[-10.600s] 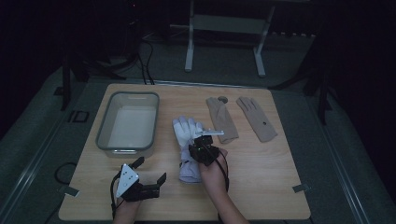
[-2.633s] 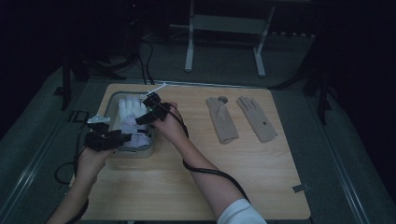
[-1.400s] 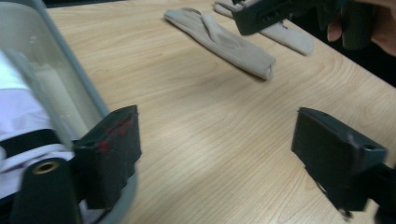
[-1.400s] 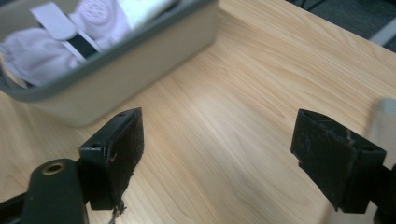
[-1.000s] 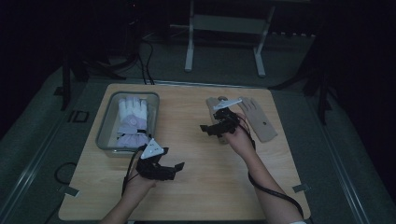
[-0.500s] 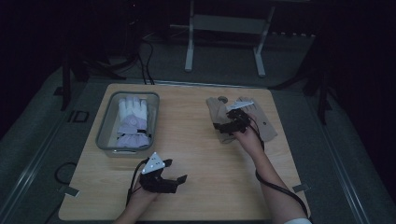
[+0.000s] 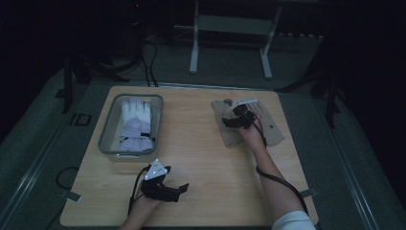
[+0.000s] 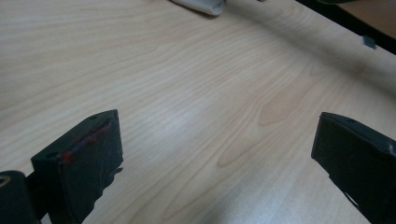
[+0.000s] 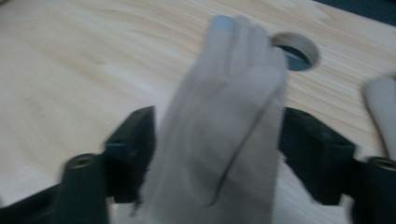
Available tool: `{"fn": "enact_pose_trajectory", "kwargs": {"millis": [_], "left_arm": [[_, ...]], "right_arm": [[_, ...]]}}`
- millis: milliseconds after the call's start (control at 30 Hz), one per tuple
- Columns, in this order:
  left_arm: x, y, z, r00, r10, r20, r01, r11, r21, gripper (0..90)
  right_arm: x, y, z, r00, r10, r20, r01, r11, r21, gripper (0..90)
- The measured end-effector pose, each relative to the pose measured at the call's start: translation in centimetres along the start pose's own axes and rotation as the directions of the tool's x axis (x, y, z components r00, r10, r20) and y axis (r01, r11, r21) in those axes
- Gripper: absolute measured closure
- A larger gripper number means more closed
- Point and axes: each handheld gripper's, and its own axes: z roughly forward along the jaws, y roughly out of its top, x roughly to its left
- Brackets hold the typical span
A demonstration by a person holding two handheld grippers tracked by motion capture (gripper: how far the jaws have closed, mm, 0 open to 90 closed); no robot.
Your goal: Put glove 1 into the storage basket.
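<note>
Beige glove [image 9: 224, 130] is lying between the right gripper's [image 7: 233, 120] closing fingers [image 9: 133, 149], while the left gripper's [image 7: 179, 189] fingers [image 8: 88, 158] are spreading released above the worktop [image 8: 196, 93].

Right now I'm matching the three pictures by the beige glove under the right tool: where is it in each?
High view: the beige glove lies right of centre, under the right tool.
Right gripper view: centre, between the open jaws.
Left gripper view: a beige edge at the top, possibly it.
Shared landmark: the wooden table.
</note>
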Motion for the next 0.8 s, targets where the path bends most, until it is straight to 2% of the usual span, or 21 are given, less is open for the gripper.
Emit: {"fn": "enact_pose_trajectory", "kwargs": {"millis": [67,100,167,200,233,300,367,433,467,533,567,600,667,700,767,800], "left_arm": [[0.0,-0.1,-0.1,1.0000,0.002,0.005,-0.002,0.9998,-0.019,2.4],[0.0,-0.1,-0.2,1.0000,0.004,-0.001,-0.004,0.9994,-0.033,2.4],[0.0,-0.1,-0.3,1.0000,0.007,-0.002,-0.007,0.9989,-0.047,2.4],[0.0,-0.1,-0.4,0.9999,0.010,-0.006,-0.011,0.9973,-0.073,2.4],[0.0,-0.1,-0.6,0.9998,0.013,-0.014,-0.015,0.9962,-0.086,2.4],[0.0,-0.1,-0.8,0.9999,0.011,-0.010,-0.012,0.9935,-0.113,2.4],[0.1,-0.1,-0.9,0.9995,0.014,-0.027,-0.017,0.9909,-0.134,2.4],[0.2,-0.2,-0.9,0.9997,0.005,-0.022,-0.008,0.9912,-0.132,2.4],[0.2,-0.3,-0.9,0.9997,0.006,-0.024,-0.009,0.9915,-0.130,2.4],[0.3,-0.3,-0.8,0.9997,0.008,-0.025,-0.011,0.9921,-0.125,2.4],[0.3,-0.3,-0.8,0.9997,0.005,-0.025,-0.008,0.9923,-0.124,2.4],[0.2,-0.3,-0.8,0.9997,0.005,-0.022,-0.007,0.9918,-0.128,2.4],[0.2,-0.3,-0.7,0.9998,0.006,-0.020,-0.008,0.9914,-0.130,2.4],[0.1,-0.3,-0.7,0.9998,0.010,-0.019,-0.013,0.9913,-0.131,2.4],[0.1,-0.3,-0.7,0.9997,0.009,-0.022,-0.012,0.9914,-0.130,2.4],[0.1,-0.3,-0.7,0.9996,0.009,-0.025,-0.012,0.9915,-0.129,2.4]], "right_arm": [[-0.1,0.1,0.4,0.9998,0.016,0.007,-0.016,1.000,-0.011,40.3],[0.0,0.1,0.6,0.9996,0.016,0.023,-0.016,1.000,-0.015,40.4],[0.0,0.1,0.9,0.9996,0.019,0.019,-0.019,1.000,-0.014,41.9],[0.1,0.1,1.1,0.9994,0.027,0.021,-0.026,1.000,-0.014,42.1],[0.2,0.1,1.6,0.9985,0.022,0.050,-0.021,1.000,-0.012,41.1],[0.1,-0.1,2.3,0.9967,0.032,0.075,-0.032,0.999,0.001,40.3],[0.1,-0.3,2.9,0.9966,0.036,0.074,-0.038,0.999,0.018,39.8],[0.2,-0.7,3.3,0.9960,0.035,0.082,-0.038,0.999,0.029,43.2],[0.3,-0.8,3.3,0.9957,0.051,0.077,-0.053,0.998,0.025,45.4],[0.3,-0.8,3.3,0.9965,0.041,0.073,-0.043,0.999,0.025,53.1],[0.4,-0.8,3.2,0.9965,0.037,0.075,-0.039,0.999,0.030,60.5],[0.5,-0.7,3.1,0.9964,0.037,0.077,-0.040,0.998,0.039,73.1],[0.7,-0.6,3.0,0.9950,0.044,0.090,-0.048,0.998,0.046,76.8],[0.7,-0.6,3.0,0.9944,0.058,0.088,-0.063,0.997,0.048,78.0],[0.5,-0.5,2.8,0.9893,0.129,0.068,-0.132,0.990,0.044,78.8],[0.5,-0.5,2.7,0.9872,0.147,0.063,-0.149,0.988,0.043,79.1]]}}
